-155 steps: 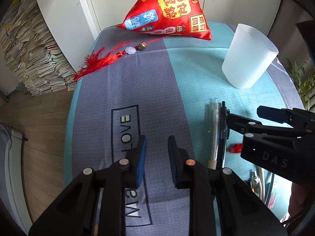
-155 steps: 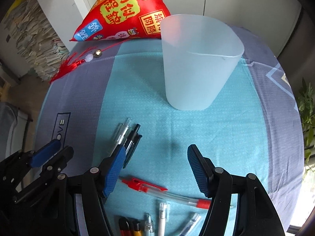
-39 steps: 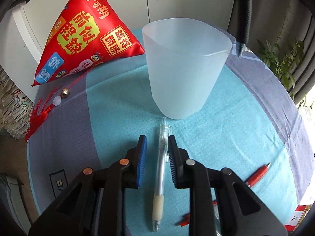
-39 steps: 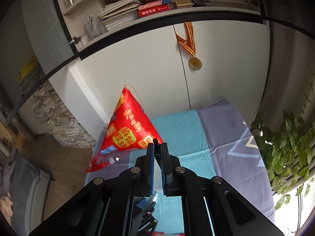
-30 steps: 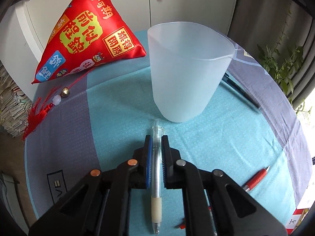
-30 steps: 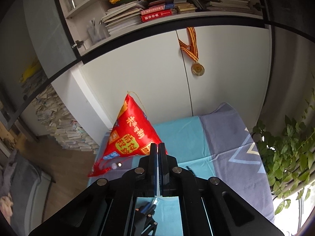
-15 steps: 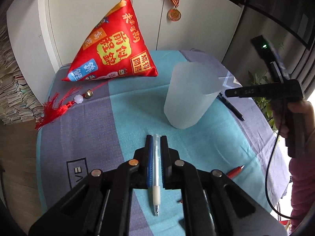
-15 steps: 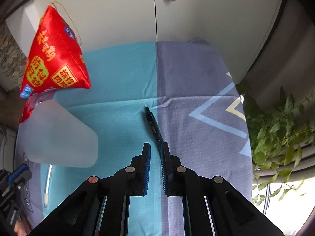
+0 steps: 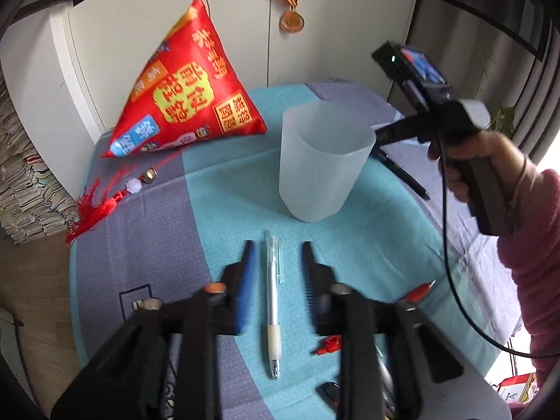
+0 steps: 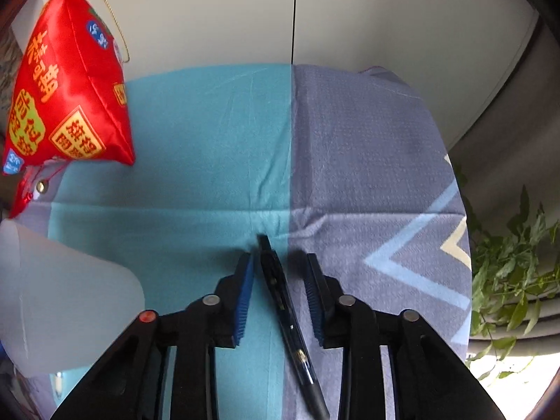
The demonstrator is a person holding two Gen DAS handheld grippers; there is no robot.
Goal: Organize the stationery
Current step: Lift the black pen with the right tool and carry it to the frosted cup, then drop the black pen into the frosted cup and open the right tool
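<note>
On a round table covered with a teal and grey-blue cloth (image 9: 224, 189), the left gripper (image 9: 276, 266) has its jaws opening, and a clear-barrelled gel pen with a white grip (image 9: 272, 301) lies on the teal stripe between them, apart from both pads, its tip pointing toward the camera. Just beyond the pen's far end stands an upright frosted translucent plastic cup (image 9: 320, 161). The right gripper (image 10: 278, 273), held in a hand (image 9: 483, 164) with a pink sleeve to the right of the cup, hangs over a black pen (image 10: 287, 315) that lies on the cloth along the seam between the teal and grey-blue stripes; its blue-padded jaws stand apart on either side of the pen's upper barrel without pressing on it, so nothing is grasped. In the left wrist view this black pen shows just behind and to the right of the cup. A red-capped pen (image 9: 418, 290) and other small stationery lie near the table's near right edge. A red satin pyramid-shaped cushion with Chinese lettering (image 9: 185, 94) sits at the back left, its red tassel (image 9: 94, 206) trailing across the cloth
</note>
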